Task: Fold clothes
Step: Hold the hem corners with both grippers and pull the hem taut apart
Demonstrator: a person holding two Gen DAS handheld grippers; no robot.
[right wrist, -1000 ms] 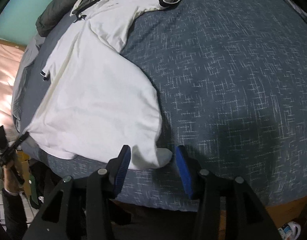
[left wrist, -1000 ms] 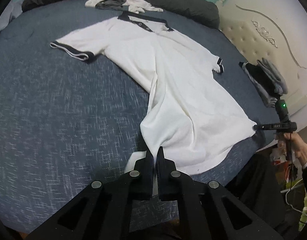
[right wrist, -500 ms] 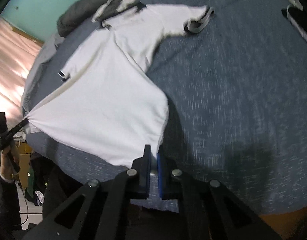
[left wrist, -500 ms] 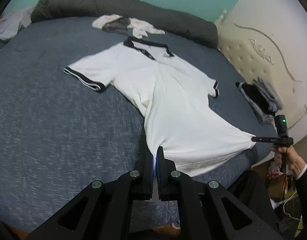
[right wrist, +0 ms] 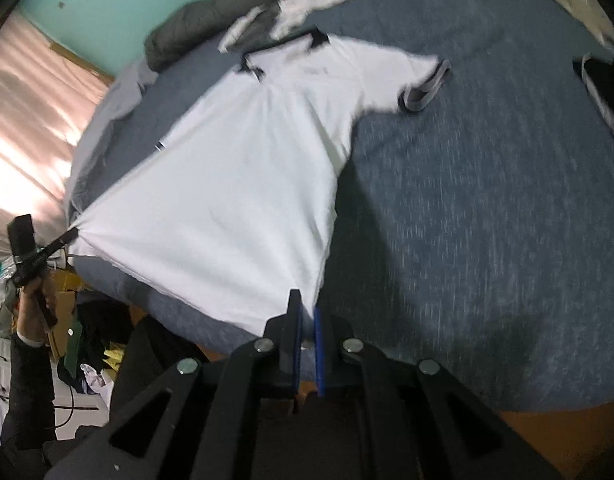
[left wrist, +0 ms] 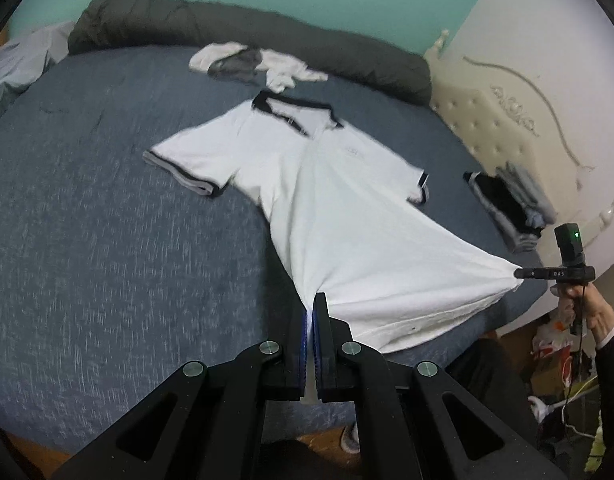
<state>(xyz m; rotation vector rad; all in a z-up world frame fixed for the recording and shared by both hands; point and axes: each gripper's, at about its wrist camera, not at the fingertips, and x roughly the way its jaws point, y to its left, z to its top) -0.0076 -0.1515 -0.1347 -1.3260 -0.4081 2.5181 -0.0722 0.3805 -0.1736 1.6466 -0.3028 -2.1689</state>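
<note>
A white polo shirt (left wrist: 339, 208) with a dark collar and dark sleeve bands lies front up on the blue bed, its hem end lifted and pulled taut. My left gripper (left wrist: 310, 308) is shut on one bottom corner of the hem. My right gripper (right wrist: 307, 312) is shut on the other bottom corner. In the left wrist view the right gripper (left wrist: 521, 273) shows at the far right, pinching its corner. The right wrist view shows the polo shirt (right wrist: 243, 184) stretched out to the left gripper (right wrist: 73, 234) at the far left.
A small heap of white and grey clothes (left wrist: 255, 64) lies beyond the collar. A long dark bolster (left wrist: 235, 32) runs along the far edge. Folded dark and grey garments (left wrist: 507, 204) sit by the cream headboard (left wrist: 515, 112). Clutter lies on the floor below the bed edge (right wrist: 99, 364).
My right gripper went from open around the hem corner to shut on it. Both grippers have risen and pulled back, stretching the hem taut and sliding the shirt towards the near edge.
</note>
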